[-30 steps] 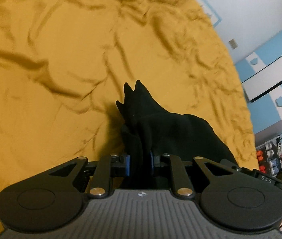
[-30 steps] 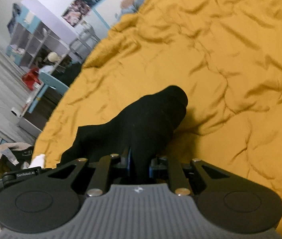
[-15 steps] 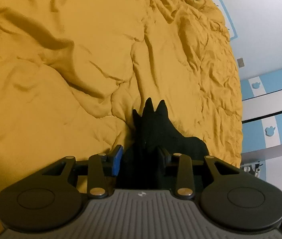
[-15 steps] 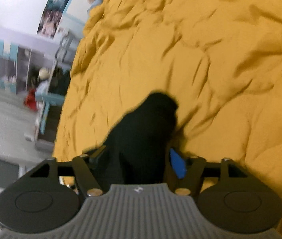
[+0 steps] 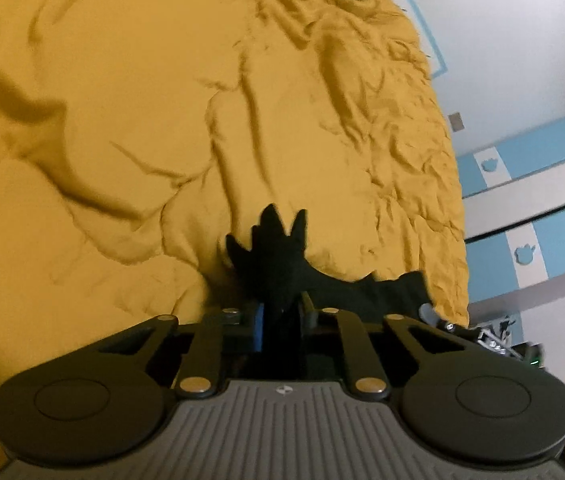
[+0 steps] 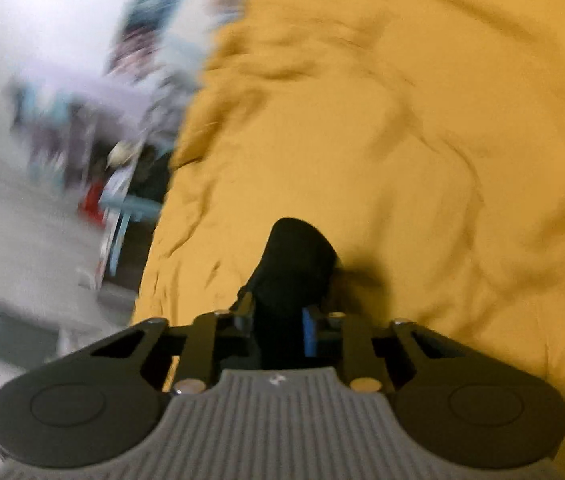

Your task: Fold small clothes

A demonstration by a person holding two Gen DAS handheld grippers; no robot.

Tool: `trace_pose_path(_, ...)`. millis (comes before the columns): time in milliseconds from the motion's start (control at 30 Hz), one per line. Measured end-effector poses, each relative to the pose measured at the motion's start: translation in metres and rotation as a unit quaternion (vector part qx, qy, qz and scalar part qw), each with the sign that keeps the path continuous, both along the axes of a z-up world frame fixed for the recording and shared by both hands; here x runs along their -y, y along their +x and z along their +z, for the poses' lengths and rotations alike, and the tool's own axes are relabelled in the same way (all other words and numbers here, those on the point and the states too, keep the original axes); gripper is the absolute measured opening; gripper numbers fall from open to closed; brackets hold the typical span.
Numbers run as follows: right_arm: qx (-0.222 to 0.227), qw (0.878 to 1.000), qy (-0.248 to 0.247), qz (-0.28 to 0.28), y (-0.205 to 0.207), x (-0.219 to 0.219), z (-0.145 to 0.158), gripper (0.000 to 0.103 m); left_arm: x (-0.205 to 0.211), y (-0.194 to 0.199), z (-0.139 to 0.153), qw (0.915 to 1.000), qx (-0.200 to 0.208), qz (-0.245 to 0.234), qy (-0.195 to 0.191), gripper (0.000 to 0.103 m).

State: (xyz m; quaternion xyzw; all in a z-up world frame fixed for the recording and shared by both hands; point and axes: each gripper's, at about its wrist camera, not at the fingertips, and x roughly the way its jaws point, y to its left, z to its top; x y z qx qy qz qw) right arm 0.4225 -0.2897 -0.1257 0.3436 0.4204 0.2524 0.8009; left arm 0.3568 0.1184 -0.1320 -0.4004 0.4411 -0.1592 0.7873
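A small black garment (image 5: pixel 278 248) lies on a rumpled yellow bedspread (image 5: pixel 122 120). In the left wrist view its end fans out in several pointed tips, and a strip of it stretches right toward the bed's edge. My left gripper (image 5: pixel 281 320) has its jaws closing, and the pads press black cloth between them. In the blurred right wrist view the garment (image 6: pixel 298 260) shows a rounded end on the bedspread (image 6: pixel 442 160). My right gripper (image 6: pixel 280 328) is also closing, its pads pinching the black cloth.
The bed's edge runs down the right of the left wrist view, with blue and white cabinets (image 5: pixel 522 200) and a pale wall beyond. In the right wrist view, blurred furniture (image 6: pixel 82 120) and floor lie past the bed's left edge.
Both grippers held the cloth, spread their jaws half a second ago, and have closed on it again. The right view has swung and blurred. The garment now stretches out to the right.
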Motion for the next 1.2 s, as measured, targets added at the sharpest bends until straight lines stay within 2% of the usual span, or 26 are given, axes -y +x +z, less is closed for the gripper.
trace_pose_path(67, 0.053, 0.996, -0.066, 0.039, -0.001, -0.014, 0.018, 0.011, 0.002, 0.0, 0.006, 0.9997, 0.011, -0.009, 0.021, 0.015)
trace_pose_path(100, 0.075, 0.99, -0.108, 0.059, -0.001, -0.023, 0.024, 0.011, 0.004, 0.002, 0.007, 0.9993, 0.01, -0.013, 0.035, 0.015)
trace_pose_path(133, 0.093, 0.981, -0.153, 0.077, -0.001, -0.031, 0.027, 0.01, 0.006, 0.004, 0.007, 0.9985, 0.002, -0.016, 0.052, 0.015)
trace_pose_path(167, 0.108, 0.967, -0.21, 0.097, 0.0, -0.043, 0.027, 0.01, 0.008, 0.006, 0.005, 0.9978, -0.005, -0.017, 0.064, 0.015)
trace_pose_path(233, 0.114, 0.945, -0.283, 0.118, 0.004, -0.061, 0.019, 0.009, 0.012, 0.012, -0.001, 0.9963, -0.016, -0.019, 0.083, 0.015)
trace_pose_path(300, 0.11, 0.932, -0.322, 0.127, 0.007, -0.068, 0.007, 0.009, 0.014, 0.016, -0.007, 0.9948, -0.024, -0.02, 0.097, 0.016)
trace_pose_path(367, 0.091, 0.934, -0.326, 0.117, 0.015, -0.063, 0.0, 0.012, 0.013, 0.018, -0.007, 0.994, -0.024, -0.016, 0.105, 0.021)
trace_pose_path(433, 0.079, 0.94, -0.323, 0.081, 0.018, -0.054, 0.003, 0.034, 0.01, 0.018, -0.002, 0.9926, -0.025, -0.002, 0.118, 0.022)
trace_pose_path(467, 0.08, 0.937, -0.333, 0.062, 0.017, -0.049, 0.005, 0.035, 0.006, 0.017, 0.002, 0.9915, -0.028, 0.006, 0.127, 0.027)
trace_pose_path(533, 0.08, 0.939, -0.332, 0.049, 0.014, -0.038, 0.015, 0.034, 0.001, 0.015, 0.011, 0.9909, -0.024, 0.009, 0.132, 0.027)
trace_pose_path(700, 0.098, 0.937, -0.328, 0.075, -0.017, -0.037, 0.045, 0.034, 0.005, -0.004, 0.044, 0.9869, 0.009, -0.015, 0.161, 0.027)
trace_pose_path(767, 0.09, 0.941, -0.311, 0.096, -0.039, -0.041, 0.058, 0.034, 0.013, -0.013, 0.059, 0.9843, 0.022, -0.033, 0.172, 0.027)
trace_pose_path(833, 0.082, 0.945, -0.294, 0.12, -0.061, -0.045, 0.065, 0.033, 0.025, -0.027, 0.075, 0.9789, 0.039, -0.059, 0.192, 0.027)
trace_pose_path(1000, 0.063, 0.941, -0.3, 0.143, -0.123, -0.058, 0.066, 0.034, 0.063, -0.077, 0.099, 0.9623, 0.069, -0.123, 0.232, 0.025)
trace_pose_path(1200, 0.084, 0.942, -0.309, 0.103, -0.199, -0.057, 0.057, 0.034, 0.096, -0.146, 0.097, 0.9386, 0.106, -0.161, 0.286, 0.02)
